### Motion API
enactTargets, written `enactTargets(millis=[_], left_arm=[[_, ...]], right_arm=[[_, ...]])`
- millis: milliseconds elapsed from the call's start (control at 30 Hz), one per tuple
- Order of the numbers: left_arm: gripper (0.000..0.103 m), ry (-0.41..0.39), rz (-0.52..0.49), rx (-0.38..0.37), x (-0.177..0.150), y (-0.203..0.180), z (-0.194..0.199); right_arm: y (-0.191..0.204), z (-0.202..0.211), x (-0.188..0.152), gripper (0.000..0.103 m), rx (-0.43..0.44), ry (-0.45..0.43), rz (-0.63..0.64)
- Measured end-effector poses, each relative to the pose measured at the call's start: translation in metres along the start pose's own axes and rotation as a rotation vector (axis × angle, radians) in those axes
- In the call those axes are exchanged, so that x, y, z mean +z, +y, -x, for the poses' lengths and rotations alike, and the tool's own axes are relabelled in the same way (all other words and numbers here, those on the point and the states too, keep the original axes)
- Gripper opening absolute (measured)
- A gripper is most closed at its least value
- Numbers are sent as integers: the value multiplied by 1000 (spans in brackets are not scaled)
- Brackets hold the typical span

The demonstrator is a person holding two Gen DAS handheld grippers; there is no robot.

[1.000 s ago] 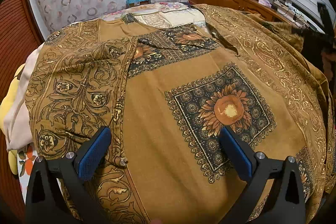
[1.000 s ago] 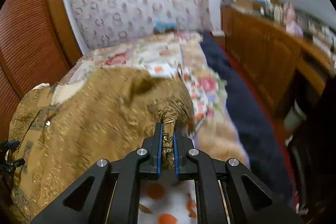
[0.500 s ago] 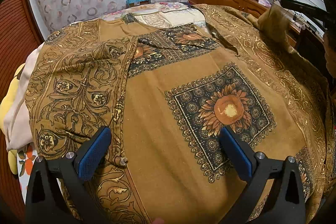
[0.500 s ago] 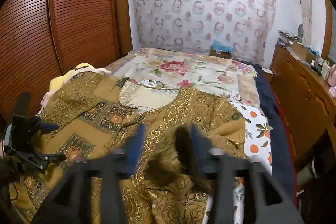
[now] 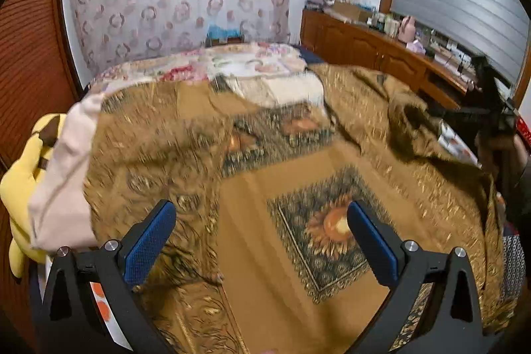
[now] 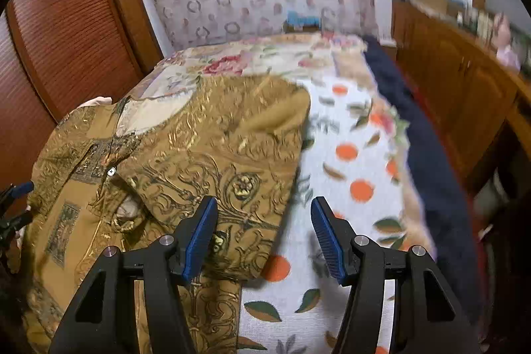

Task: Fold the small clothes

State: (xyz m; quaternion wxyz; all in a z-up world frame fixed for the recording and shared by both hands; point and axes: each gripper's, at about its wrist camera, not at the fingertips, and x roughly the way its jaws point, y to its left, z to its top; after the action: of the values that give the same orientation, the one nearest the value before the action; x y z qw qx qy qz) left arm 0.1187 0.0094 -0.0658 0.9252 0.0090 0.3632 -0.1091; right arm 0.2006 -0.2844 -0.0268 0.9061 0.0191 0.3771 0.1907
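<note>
A brown and gold patterned shirt [image 5: 265, 188] lies spread on the bed, with a sunflower square on its front. Its right sleeve is folded inward across the body [image 6: 225, 155]. My left gripper [image 5: 262, 238] is open and empty, hovering above the shirt's lower front. My right gripper [image 6: 264, 234] is open and empty, over the folded sleeve's outer edge and the bedsheet. The right gripper also shows at the far right of the left wrist view [image 5: 491, 111].
The bed has a white sheet with orange dots [image 6: 348, 171] and a dark blue blanket [image 6: 431, 155] on its right. A pink cloth [image 5: 63, 175] and yellow plush toy [image 5: 20, 181] lie left. A wooden cabinet [image 5: 381, 52] stands right, a louvred wardrobe [image 6: 66, 38] left.
My right gripper carried the sleeve over the shirt, opened and let it go, then drew back to the right edge. My left gripper lifted and pulled back a little, still open.
</note>
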Motion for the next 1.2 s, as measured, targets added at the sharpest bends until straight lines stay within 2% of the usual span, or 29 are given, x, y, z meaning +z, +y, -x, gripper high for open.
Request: enactTargets(millis=[67, 100, 133, 200, 233, 400, 600, 667, 700, 733, 900, 1033, 1133, 1200], left_arm=[[103, -8, 1, -11, 4, 4, 3], [103, -11, 3, -13, 7, 5, 3], [103, -14, 5, -13, 8, 5, 4], [103, -13, 5, -10, 10, 5, 3], [103, -12, 5, -8, 11, 5, 2], [103, 1, 25, 13, 14, 16, -8], [103, -2, 52, 27, 18, 29, -10], [103, -6, 58, 29, 19, 33, -11], [103, -7, 59, 31, 19, 34, -11], [103, -7, 58, 32, 20, 35, -12], [103, -8, 46, 48, 22, 42, -13], [103, -15, 63, 55, 26, 54, -14], [103, -17, 72, 59, 28, 60, -16], [103, -21, 76, 64, 27, 63, -16]], right_arm=[[-6, -12, 2, 61, 43, 24, -34], [-5, -14, 4, 56, 61, 33, -40], [-3, -19, 7, 34, 96, 50, -45], [4, -24, 14, 12, 133, 56, -29], [4, -24, 20, 6, 142, 52, -19], [23, -32, 48, 3, 238, 12, 28], [67, -53, 87, 3, 295, -25, 105], [77, -64, 96, 20, 289, -28, 122], [79, -68, 98, 39, 281, -30, 125], [78, -72, 98, 51, 269, -33, 123], [81, -80, 89, 58, 156, -55, 161], [87, -76, 82, 58, 69, -48, 216], [97, -70, 77, 58, 97, -50, 223], [101, -65, 76, 58, 74, -61, 249]])
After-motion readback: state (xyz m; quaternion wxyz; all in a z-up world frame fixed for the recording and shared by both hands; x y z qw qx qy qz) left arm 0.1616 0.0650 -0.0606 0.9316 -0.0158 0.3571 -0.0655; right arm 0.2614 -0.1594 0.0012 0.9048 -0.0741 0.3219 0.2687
